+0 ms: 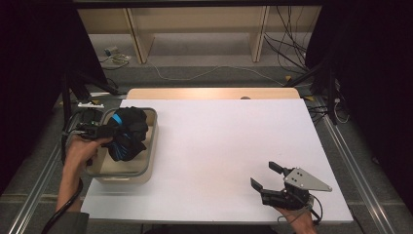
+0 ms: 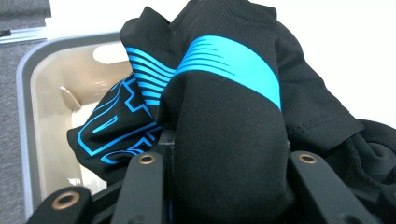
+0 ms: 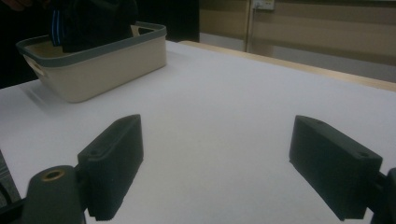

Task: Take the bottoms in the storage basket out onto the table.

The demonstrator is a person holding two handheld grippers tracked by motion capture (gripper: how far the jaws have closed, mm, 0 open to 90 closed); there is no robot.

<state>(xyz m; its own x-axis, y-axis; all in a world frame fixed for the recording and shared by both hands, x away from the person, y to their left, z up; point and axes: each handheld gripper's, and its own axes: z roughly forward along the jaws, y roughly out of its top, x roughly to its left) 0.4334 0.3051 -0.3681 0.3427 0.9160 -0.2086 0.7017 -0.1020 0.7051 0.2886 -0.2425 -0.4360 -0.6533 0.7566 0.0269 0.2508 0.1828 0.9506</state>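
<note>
Left tool (image 1: 109, 131) is clamping black cloth (image 2: 224, 116) (blue-striped) over the bin (image 1: 151, 146); right tool (image 1: 267, 178) is hovering wide open above the counter (image 1: 219, 141).

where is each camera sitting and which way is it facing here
High view: fixed above the person's side, facing forward and down on the white table; both forearms, left gripper and right gripper show.
Left gripper view: rides the left gripper, facing the black cloth with blue stripes held between its black fingers.
Right gripper view: rides the right gripper, low over the table, facing the beige grey-rimmed plastic bin; its fingers stand apart.
Shared: bin and cloth appear in all three.
</note>
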